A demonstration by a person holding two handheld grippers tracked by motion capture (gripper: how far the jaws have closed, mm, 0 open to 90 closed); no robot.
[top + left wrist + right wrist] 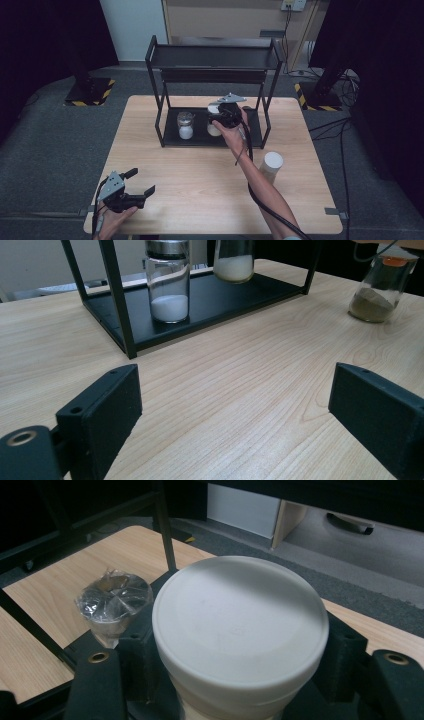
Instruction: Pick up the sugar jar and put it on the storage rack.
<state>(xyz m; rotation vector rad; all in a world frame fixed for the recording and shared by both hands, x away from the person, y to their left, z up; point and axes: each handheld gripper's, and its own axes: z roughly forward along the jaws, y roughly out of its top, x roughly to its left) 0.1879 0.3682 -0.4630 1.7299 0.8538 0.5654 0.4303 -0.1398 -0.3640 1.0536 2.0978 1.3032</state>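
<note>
No label or writing can be read on any container. Well left of the black rack (212, 95), at the worktop's (200, 175) near corner, the left gripper (142, 182) rests with jaws wide apart and nothing between them. On the rack's bottom shelf a foil-capped jar (185, 125) of white powder stands just left of the white-lidded jar (240, 625). The right gripper (220, 121) has its jaws clamped on that jar's sides; its body is cut off below the lid. Right of the rack stands a white cylinder (270, 166).

A lab: black curtains (50, 35), hazard-taped stand bases (90, 92), floor cables (340, 125).
</note>
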